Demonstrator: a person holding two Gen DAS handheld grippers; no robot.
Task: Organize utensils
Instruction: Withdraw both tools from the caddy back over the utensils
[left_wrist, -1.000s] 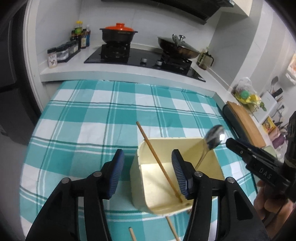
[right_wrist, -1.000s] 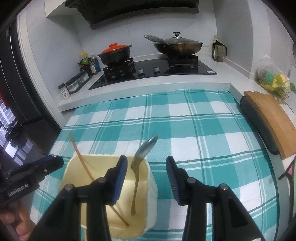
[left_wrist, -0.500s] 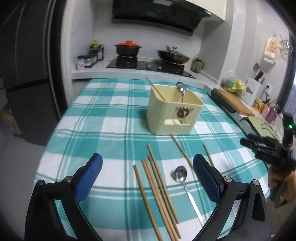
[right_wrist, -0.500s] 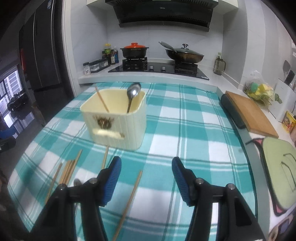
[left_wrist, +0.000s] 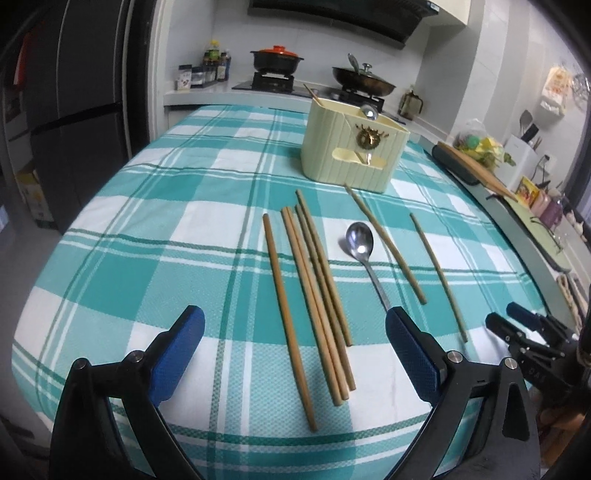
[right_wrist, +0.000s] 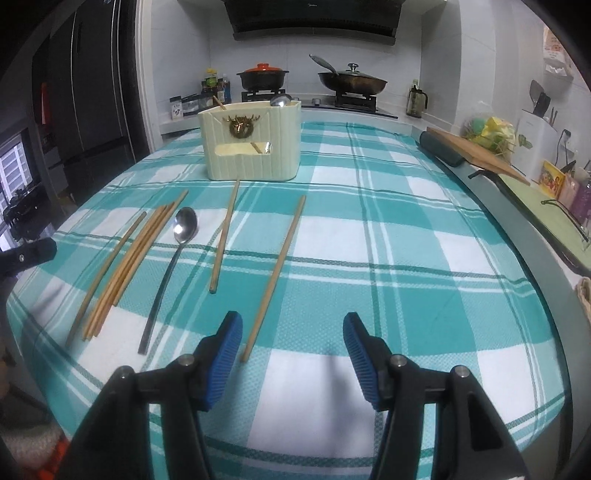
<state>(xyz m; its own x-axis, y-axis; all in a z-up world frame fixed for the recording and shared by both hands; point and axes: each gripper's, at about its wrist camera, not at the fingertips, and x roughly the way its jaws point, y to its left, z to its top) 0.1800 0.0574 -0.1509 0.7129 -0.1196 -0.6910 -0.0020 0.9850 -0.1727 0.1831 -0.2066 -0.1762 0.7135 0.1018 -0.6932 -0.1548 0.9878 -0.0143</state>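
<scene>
Several wooden chopsticks (left_wrist: 314, 280) lie in a loose bunch on the teal checked cloth, with two more (left_wrist: 386, 243) lying apart to the right. A metal spoon (left_wrist: 360, 243) rests between them. At the back, a cream utensil holder (left_wrist: 351, 147) contains one chopstick and one spoon. My left gripper (left_wrist: 293, 347) hovers wide open over the near ends of the bunch, holding nothing. My right gripper (right_wrist: 291, 350) is open and empty, with a single chopstick (right_wrist: 275, 271) ending just inside its left finger. The spoon (right_wrist: 173, 258) and the bunch (right_wrist: 125, 258) lie to its left.
The table (right_wrist: 424, 258) ends close below both grippers. A stove with a red-lidded pot (right_wrist: 262, 75) and a wok (right_wrist: 351, 81) stands behind. A wooden cutting board (right_wrist: 476, 153) and a green mat (right_wrist: 546, 218) line the counter on the right.
Both grippers have pulled back from the holder to the table's near edge and sunk lower. The left jaws have spread wide, and the right jaws a little wider. The chopstick and spoon stay in the holder.
</scene>
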